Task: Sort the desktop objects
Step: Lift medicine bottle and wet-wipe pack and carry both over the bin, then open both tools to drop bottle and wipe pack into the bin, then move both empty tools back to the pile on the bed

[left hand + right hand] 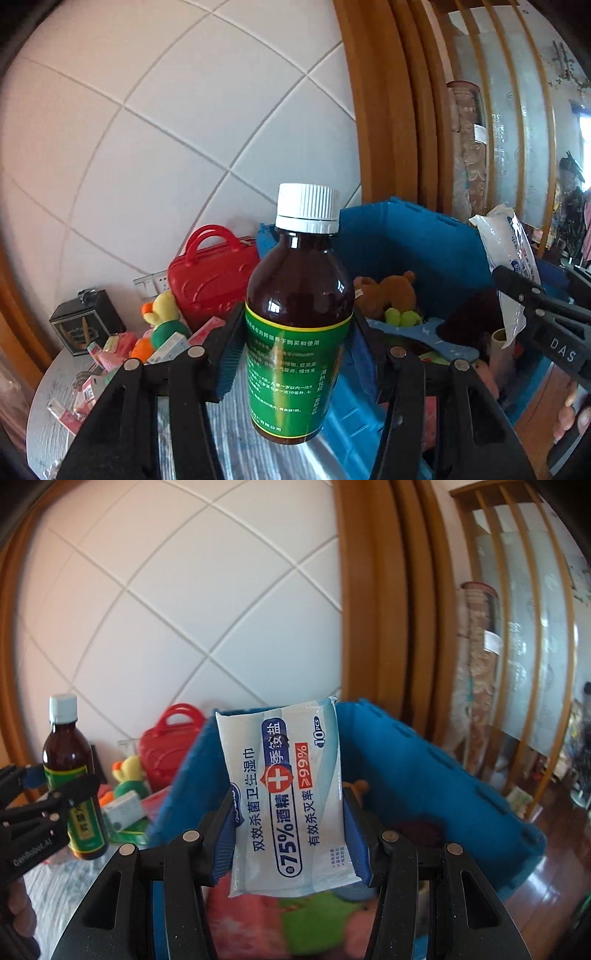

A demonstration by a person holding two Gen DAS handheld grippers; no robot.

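My left gripper (pixel 295 354) is shut on a brown medicine bottle (pixel 299 310) with a white cap and green label, held upright above the table, just left of the blue crate (pixel 413 240). My right gripper (pixel 291 823) is shut on a white pack of wet wipes (pixel 288 794), held upright over the blue crate (pixel 424 775). The bottle (pixel 70 771) and left gripper (pixel 48 805) show at the left of the right wrist view. The wipes pack (pixel 509 266) and right gripper (pixel 517 306) show at the right of the left wrist view.
The crate holds a brown plush bear (pixel 388 291) and a blue flat toy (pixel 417 336). Left of it on the round table (pixel 48 413) lie a red toy suitcase (pixel 210 273), a yellow-green plush (pixel 166 317), a black box (pixel 86 321) and several small boxes (pixel 118 347).
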